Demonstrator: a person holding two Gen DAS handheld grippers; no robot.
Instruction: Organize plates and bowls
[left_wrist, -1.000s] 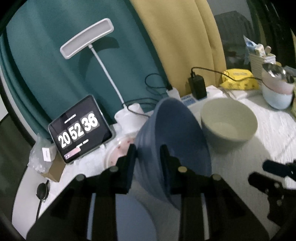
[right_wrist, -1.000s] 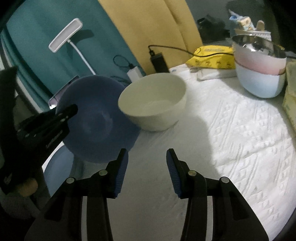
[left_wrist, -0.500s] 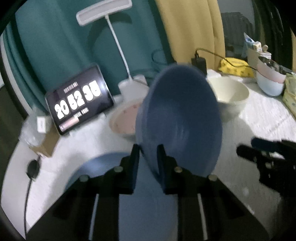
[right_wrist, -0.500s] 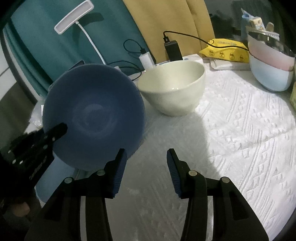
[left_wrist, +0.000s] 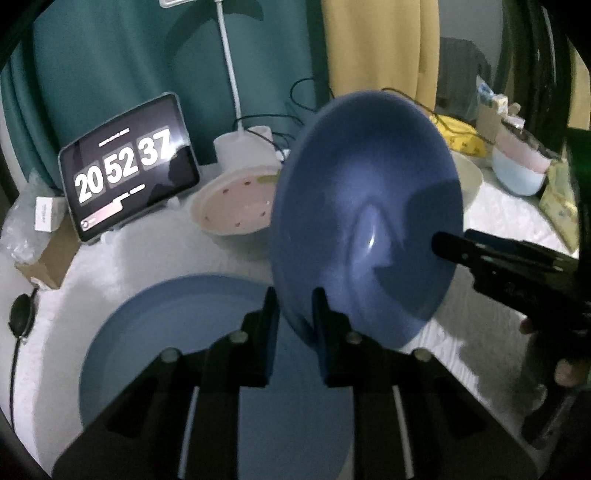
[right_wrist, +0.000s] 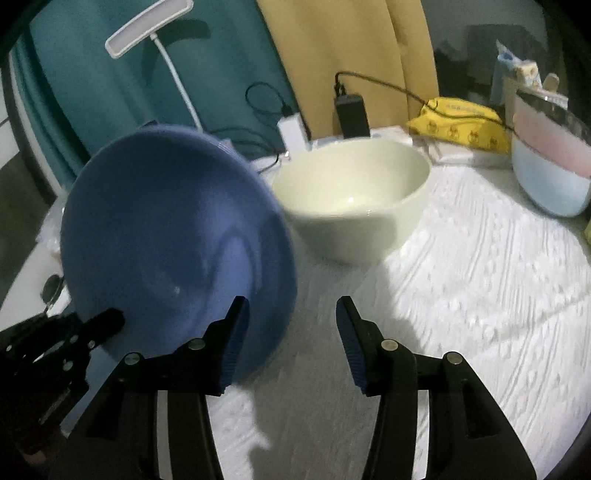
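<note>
One blue bowl, held on edge above the near left of the tabletop, its hollow turned rightward. Left claw is nipped tight on the near rim, one finger inside and one outside; the bowl hangs clear of the surface, tilted nearly upright. Directly below and to the left lies a blue plate, flat on the tabletop. Right claw stands half spread with its jaws opening and nothing between them, just right of the bowl.

Other stock: cream bowl, far centre, upright and empty; pink speckled dish, far left by the clock tablet; nested pink-and-pale-blue bowls, far right.

Handling, by judgement: rigid, smooth-glazed or hard plastic, probably slick under the pads; likely chips if dropped on the rim. A single rim pinch leaves it free to swing, so weight pulls away from the grip. Best hold remains the rim wall, pads square across it; a second pinch on the opposite rim would steady it. Lower base first, level it before release
</note>
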